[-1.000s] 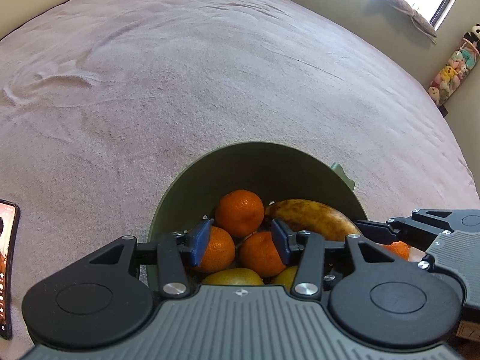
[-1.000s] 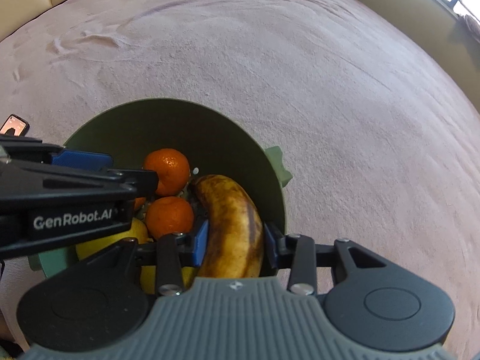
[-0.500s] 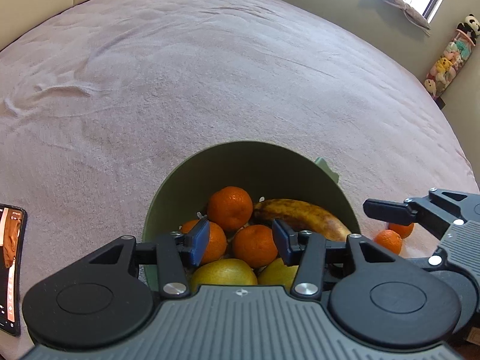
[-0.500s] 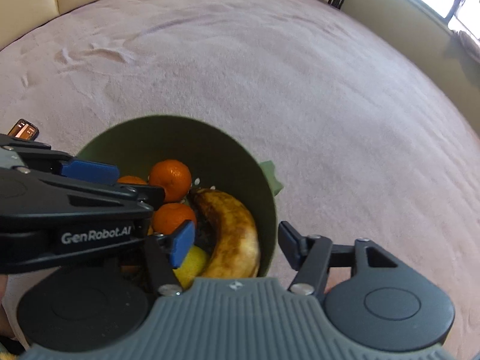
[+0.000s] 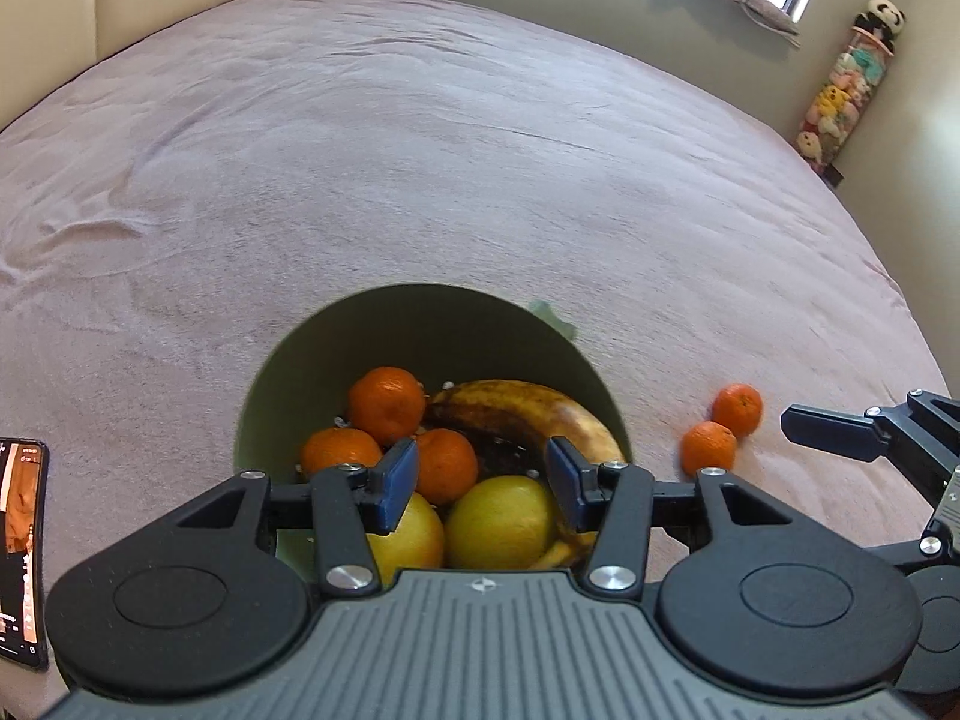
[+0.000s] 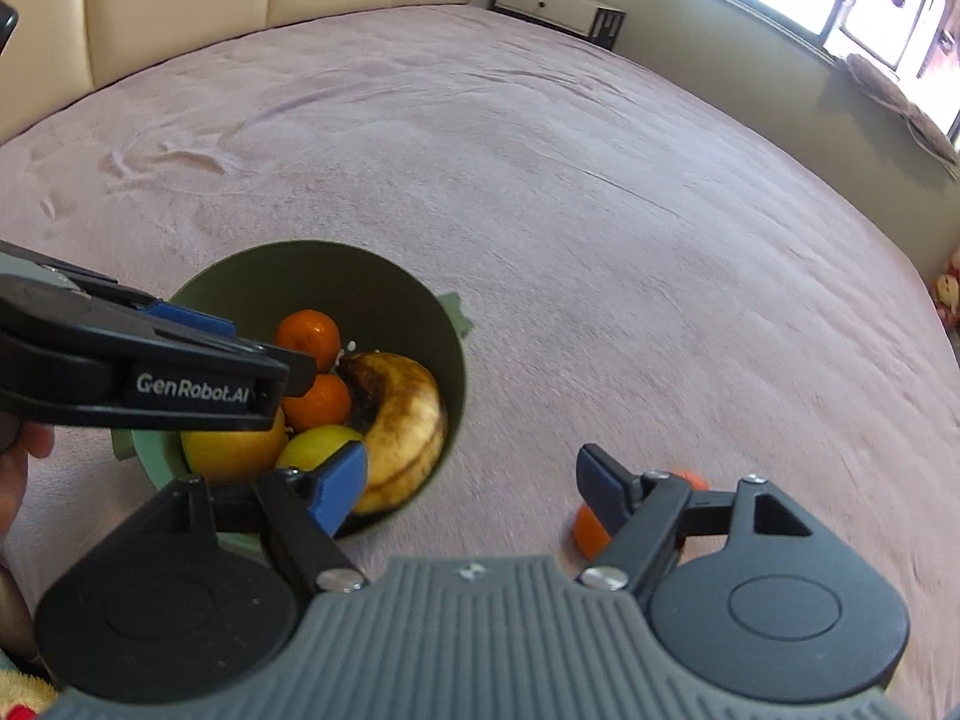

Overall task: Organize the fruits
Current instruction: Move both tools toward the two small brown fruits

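A phone [image 5: 21, 546] is lying at the far left on the pink bedspread [image 5: 420, 150], well to the left of the left gripper [image 5: 480, 483]. That gripper is hanging over the green bowl [image 5: 432, 318] with its blue pads parted and nothing pinched between them; directly beyond its fingers are sitting two yellow fruits [image 5: 501, 519], three tangerines [image 5: 384, 405] and a browned banana [image 5: 528, 405] whose long axis is curving along the bowl's right wall. Further right, the right gripper [image 6: 471, 486] is spreading its jaws wider, with only bedspread showing in the gap; its left finger is standing over the bowl's near edge beside the banana [image 6: 402, 414]. Two loose tangerines [image 5: 723, 429] are resting on the cover outside the bowl, touching each other, just beyond and right of the right gripper's right finger, which is partly hiding them in its own view. Being round, they offer no preferred grip axis. The right gripper appears the nearer one, so the next pickup likely falls to it, swinging rightward away from the bowl.
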`<control>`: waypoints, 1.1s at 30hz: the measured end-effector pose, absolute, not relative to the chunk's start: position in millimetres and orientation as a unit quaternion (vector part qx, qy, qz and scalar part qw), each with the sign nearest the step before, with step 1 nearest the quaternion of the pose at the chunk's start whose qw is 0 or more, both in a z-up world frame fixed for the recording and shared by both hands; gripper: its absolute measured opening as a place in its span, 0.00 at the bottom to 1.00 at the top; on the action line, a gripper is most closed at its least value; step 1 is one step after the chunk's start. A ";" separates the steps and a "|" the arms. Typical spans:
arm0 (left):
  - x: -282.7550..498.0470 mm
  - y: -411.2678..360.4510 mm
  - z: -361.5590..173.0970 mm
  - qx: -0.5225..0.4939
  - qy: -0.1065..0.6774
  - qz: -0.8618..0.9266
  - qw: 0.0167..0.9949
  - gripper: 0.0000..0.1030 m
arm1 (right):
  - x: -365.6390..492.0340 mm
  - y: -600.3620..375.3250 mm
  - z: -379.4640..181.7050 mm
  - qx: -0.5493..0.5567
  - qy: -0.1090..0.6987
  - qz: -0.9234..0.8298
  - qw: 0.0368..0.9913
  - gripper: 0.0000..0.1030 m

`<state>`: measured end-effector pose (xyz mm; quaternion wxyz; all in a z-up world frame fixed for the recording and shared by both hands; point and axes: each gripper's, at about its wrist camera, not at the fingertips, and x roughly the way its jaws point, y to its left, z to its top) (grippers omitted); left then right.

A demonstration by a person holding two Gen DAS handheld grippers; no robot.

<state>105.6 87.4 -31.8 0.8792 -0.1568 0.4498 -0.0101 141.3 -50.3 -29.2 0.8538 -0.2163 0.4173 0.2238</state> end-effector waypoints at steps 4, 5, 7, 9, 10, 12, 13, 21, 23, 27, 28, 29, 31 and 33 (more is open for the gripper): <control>98.8 71.0 -24.0 -0.145 0.446 -0.034 0.882 0.56 | 126.5 -75.2 -24.6 -0.188 0.418 0.201 0.866 0.73; 97.1 66.8 -22.2 -0.143 0.445 -0.041 0.883 0.56 | 123.2 -80.9 -23.6 -0.181 0.419 0.196 0.868 0.73; 95.1 59.5 -19.6 -0.138 0.444 -0.054 0.884 0.57 | 117.7 -91.1 -22.0 -0.171 0.418 0.185 0.873 0.73; 92.2 51.2 -17.5 -0.134 0.445 -0.066 0.883 0.57 | 112.6 -101.5 -20.4 -0.161 0.416 0.175 0.877 0.73; 91.1 47.0 -16.8 -0.132 0.445 -0.072 0.883 0.57 | 110.8 -106.4 -19.7 -0.156 0.416 0.171 0.880 0.73; 88.1 37.0 -15.8 -0.127 0.446 -0.080 0.882 0.57 | 106.1 -115.5 -19.8 -0.147 0.416 0.161 0.883 0.73; 86.5 32.0 -15.7 -0.123 0.447 -0.085 0.882 0.57 | 103.7 -121.1 -19.8 -0.142 0.416 0.154 0.885 0.74; 77.5 1.3 -24.7 -0.101 0.458 -0.115 0.876 0.57 | 92.5 -152.8 -38.6 -0.118 0.433 0.114 0.887 0.75; 76.5 -5.7 -27.8 -0.096 0.459 -0.120 0.875 0.57 | 91.8 -159.3 -43.8 -0.114 0.437 0.109 0.886 0.75; 74.4 -14.9 -33.8 -0.090 0.462 -0.126 0.873 0.57 | 92.5 -168.4 -54.4 -0.103 0.451 0.102 0.881 0.75; 74.3 -16.4 -35.7 -0.090 0.463 -0.127 0.872 0.57 | 93.2 -169.9 -56.6 -0.101 0.454 0.101 0.879 0.75; 74.6 -17.2 -37.3 -0.093 0.463 -0.129 0.872 0.57 | 94.2 -171.2 -58.9 -0.099 0.458 0.100 0.878 0.75; 75.6 -17.6 -39.3 -0.099 0.464 -0.134 0.870 0.57 | 96.4 -173.7 -63.2 -0.095 0.464 0.098 0.875 0.76; 76.5 -18.0 -41.1 -0.106 0.464 -0.140 0.868 0.57 | 97.6 -176.5 -67.5 -0.089 0.470 0.096 0.873 0.77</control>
